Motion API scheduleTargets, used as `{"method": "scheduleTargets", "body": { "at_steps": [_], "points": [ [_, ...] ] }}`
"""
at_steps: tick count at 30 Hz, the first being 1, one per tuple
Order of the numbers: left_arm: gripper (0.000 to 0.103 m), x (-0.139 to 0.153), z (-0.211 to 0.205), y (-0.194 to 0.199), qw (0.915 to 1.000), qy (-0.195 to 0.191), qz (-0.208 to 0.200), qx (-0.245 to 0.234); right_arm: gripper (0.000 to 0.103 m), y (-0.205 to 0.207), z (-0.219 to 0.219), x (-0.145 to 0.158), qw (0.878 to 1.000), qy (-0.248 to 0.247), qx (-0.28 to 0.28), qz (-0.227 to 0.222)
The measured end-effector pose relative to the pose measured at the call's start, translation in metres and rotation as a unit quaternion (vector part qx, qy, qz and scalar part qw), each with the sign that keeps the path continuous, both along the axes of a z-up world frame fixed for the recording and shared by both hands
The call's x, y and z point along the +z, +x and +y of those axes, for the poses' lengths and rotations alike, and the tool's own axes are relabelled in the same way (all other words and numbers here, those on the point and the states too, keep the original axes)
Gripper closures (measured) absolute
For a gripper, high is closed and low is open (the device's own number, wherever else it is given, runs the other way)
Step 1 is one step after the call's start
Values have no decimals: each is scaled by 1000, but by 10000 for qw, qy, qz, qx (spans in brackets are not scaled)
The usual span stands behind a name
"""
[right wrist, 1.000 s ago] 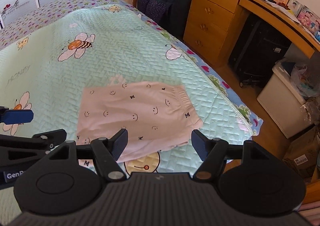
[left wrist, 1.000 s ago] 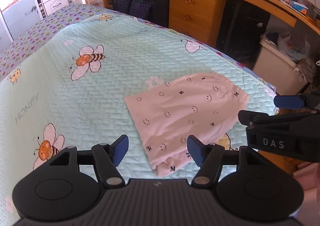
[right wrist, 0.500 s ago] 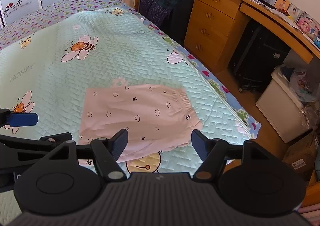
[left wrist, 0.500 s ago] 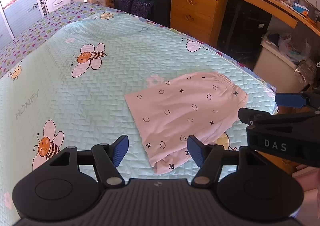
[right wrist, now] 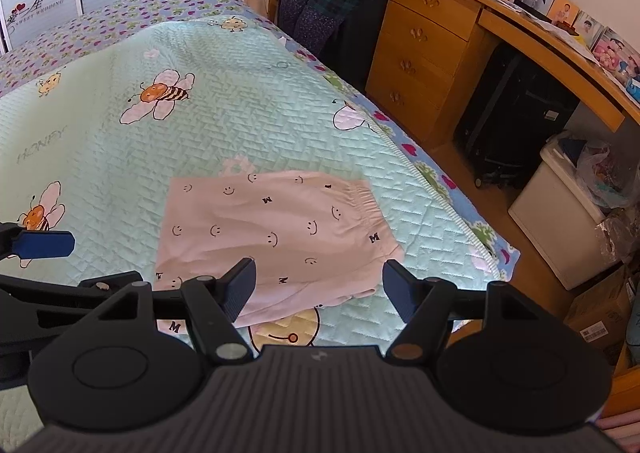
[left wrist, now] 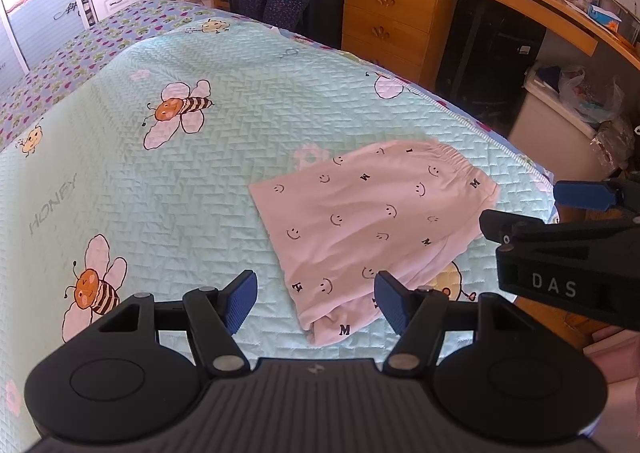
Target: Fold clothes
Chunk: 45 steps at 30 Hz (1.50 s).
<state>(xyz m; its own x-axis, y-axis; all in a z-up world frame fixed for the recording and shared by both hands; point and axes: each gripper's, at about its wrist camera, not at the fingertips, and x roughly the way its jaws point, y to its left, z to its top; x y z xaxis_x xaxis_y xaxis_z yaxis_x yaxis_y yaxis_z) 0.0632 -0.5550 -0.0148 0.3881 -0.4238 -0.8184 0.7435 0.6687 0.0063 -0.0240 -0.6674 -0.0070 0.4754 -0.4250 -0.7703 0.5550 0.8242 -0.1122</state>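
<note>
The fingers of the left gripper point(left wrist: 316, 303) and right gripper point(right wrist: 319, 287) are spread wide; nothing is held. Pink shorts point(right wrist: 276, 237) are laid flat on the quilt point(right wrist: 240, 113), near the bed's right edge. The garment appears already folded once, so the step is judged a pause between folds. For another fold, an edge must be pinched. The long axis runs left–right, waistband point(right wrist: 366, 201) pointing right.
</note>
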Motion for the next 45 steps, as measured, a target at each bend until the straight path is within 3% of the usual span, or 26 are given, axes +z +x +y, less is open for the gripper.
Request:
{"method": "scheduleTargets", "body": {
  "at_steps": [28,37,45],
  "points": [
    [36,-18,21,1,9997,-15,205,103,32,-7,11,-17,9999,111,55,-116],
    [36,-41,71,-2,9980,-246,500,311,32,-37,33,-44,9958,622,-61,-673],
    [36,-62,163,-11,9947,-240,498,862,32,-42,97,-71,9831,1399,223,-1161]
  ]
}}
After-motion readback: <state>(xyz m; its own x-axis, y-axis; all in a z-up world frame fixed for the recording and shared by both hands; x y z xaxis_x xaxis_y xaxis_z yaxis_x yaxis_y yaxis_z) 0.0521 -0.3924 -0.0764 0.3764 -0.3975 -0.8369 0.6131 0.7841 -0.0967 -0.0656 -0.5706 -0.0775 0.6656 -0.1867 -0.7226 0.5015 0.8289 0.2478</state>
